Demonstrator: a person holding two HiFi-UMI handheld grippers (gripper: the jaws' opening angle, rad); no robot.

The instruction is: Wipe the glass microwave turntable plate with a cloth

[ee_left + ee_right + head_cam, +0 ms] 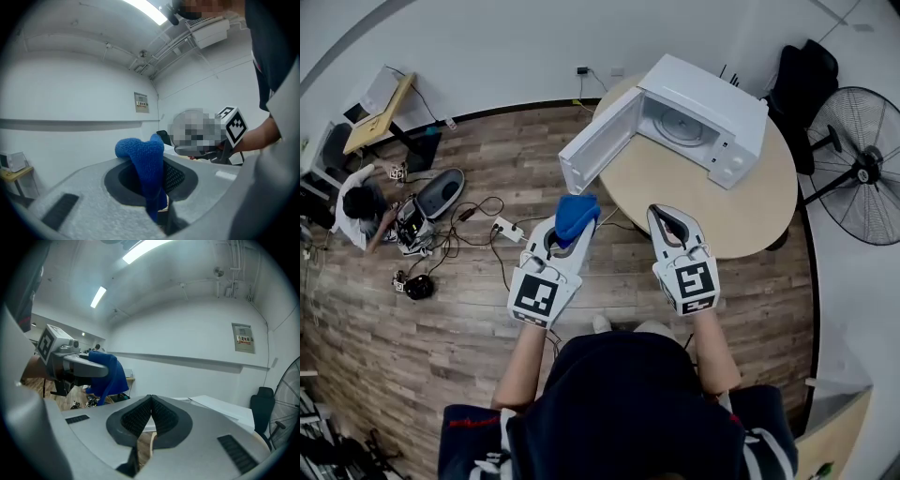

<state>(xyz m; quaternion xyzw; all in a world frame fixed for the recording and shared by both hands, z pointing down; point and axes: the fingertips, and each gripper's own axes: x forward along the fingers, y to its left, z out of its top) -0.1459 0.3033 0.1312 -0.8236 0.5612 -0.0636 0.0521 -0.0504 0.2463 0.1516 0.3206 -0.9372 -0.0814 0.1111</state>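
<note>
A white microwave (pixel 703 127) stands on a round beige table (pixel 741 211) with its door (pixel 598 148) swung open to the left. The glass turntable plate (pixel 682 125) lies inside its cavity. My left gripper (pixel 572 225) is held in the air short of the table's near edge, shut on a blue cloth (pixel 577 216) that bunches above its jaws (pixel 143 157). My right gripper (pixel 664 217) is beside it at the table's near edge, shut and empty, its pads (pixel 151 420) pressed together. The cloth (pixel 107 376) shows at the left of the right gripper view.
A black standing fan (pixel 858 164) is right of the table and a dark bag (pixel 802 80) behind it. On the wooden floor at left lie a power strip (pixel 508 229), cables and devices (pixel 431 202), with a person (pixel 356 211) crouched there. A desk (pixel 380 112) stands at the far left.
</note>
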